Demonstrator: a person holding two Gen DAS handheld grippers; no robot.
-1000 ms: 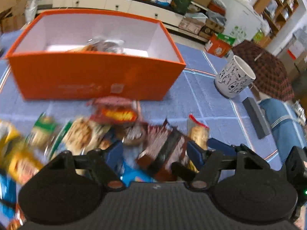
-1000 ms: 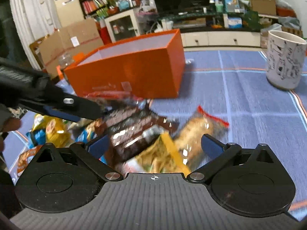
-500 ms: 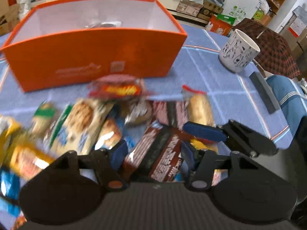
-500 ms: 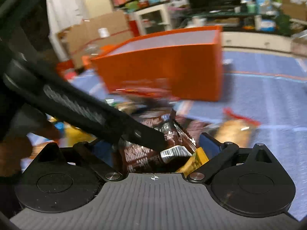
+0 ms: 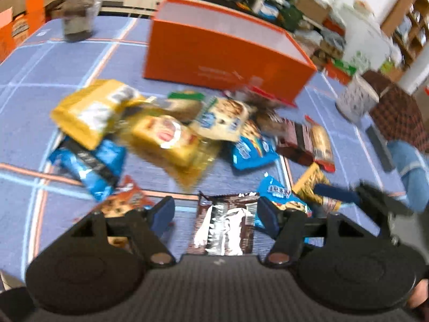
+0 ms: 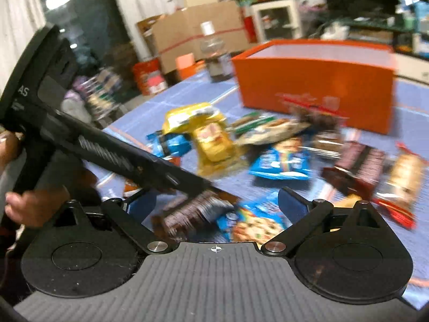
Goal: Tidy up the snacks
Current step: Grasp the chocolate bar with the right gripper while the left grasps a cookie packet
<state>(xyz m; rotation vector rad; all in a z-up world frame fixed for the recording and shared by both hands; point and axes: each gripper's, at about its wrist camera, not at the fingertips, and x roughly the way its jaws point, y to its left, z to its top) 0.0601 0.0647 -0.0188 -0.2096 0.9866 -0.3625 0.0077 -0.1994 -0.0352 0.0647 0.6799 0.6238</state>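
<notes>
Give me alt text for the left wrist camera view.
The open left gripper straddles a brown foil snack pack on a blue checked tablecloth. Beyond it lies a blurred pile of snack packets, with an orange box behind and a mug to the right.

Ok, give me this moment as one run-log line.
left tool: open, astride brown foil packet | right tool: open, above blue cookie packet | orange box: beyond snack pile

Motion blur smears the snack packets (image 5: pixel 171 136), labels unreadable.
</notes>
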